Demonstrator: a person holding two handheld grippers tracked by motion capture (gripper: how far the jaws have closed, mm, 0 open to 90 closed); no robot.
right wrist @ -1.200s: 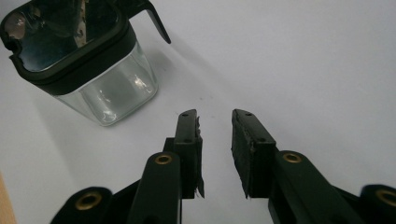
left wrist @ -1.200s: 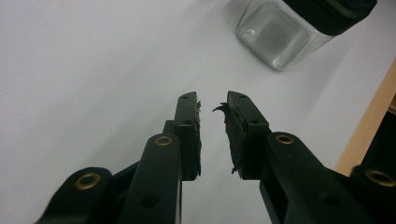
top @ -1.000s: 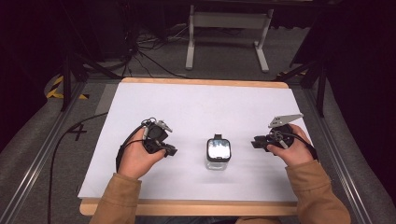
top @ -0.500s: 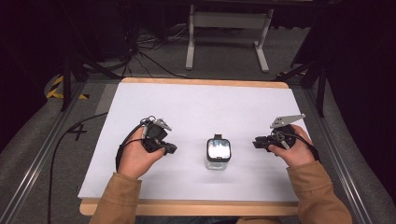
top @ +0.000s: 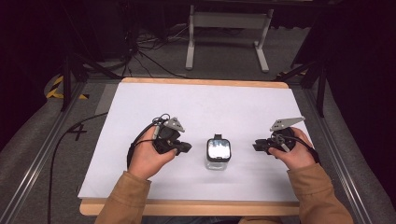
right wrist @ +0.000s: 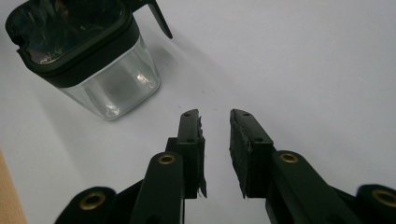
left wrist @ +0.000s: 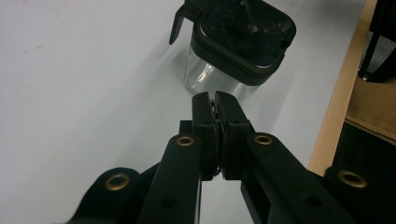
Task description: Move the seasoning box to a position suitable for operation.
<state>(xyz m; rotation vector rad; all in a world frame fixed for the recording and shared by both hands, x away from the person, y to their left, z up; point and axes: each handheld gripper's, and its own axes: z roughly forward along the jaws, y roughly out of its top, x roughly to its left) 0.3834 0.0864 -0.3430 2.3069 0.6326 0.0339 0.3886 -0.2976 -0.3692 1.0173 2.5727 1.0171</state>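
While jar (top: 218, 154) sits untouched betw. grippers, left gripper (top: 183, 148) jaws closed, right gripper (top: 258, 145) jaws apart; a closed-jaw approach could tip it.

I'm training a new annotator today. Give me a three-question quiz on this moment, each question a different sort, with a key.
1. True or false: the left claw is open.
2. Which claw has its jaws apart: A) left, B) right?
3. Fill in: the clear jar with the black lid stands on the white table ____ the two claws.

Key: 1 false: the jaws are pressed together on nothing. 2 B. 3 between, touched by neither.
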